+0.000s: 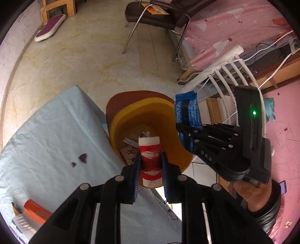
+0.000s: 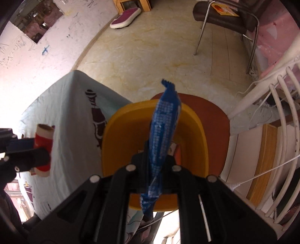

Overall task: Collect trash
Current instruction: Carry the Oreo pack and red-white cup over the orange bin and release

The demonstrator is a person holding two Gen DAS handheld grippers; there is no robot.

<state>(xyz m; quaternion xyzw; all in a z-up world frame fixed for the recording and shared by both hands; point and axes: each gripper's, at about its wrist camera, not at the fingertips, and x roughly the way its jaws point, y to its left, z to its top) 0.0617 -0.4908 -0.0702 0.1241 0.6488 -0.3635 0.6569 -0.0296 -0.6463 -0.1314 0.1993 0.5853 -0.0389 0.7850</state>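
Note:
My left gripper (image 1: 151,159) is shut on a cardboard spool wound with red thread (image 1: 150,160), held upright over the yellow bin (image 1: 120,120). Paper scraps lie at the bin's bottom. In the right wrist view the same spool (image 2: 43,142) shows at the left edge in the left gripper (image 2: 40,150). My right gripper (image 2: 155,155) is shut on a blue snack wrapper (image 2: 163,127) that stands up over the yellow bin (image 2: 198,142). From the left wrist view, the wrapper (image 1: 187,112) and right gripper (image 1: 184,131) hang beside the bin's right rim.
The bin sits on a brown stool (image 2: 215,116) beside a table under a pale blue cloth (image 1: 46,135). An orange box (image 1: 35,210) and plastic cups lie on that cloth. A white rack (image 1: 228,78), a dark chair (image 1: 159,16) and a pink bed stand around.

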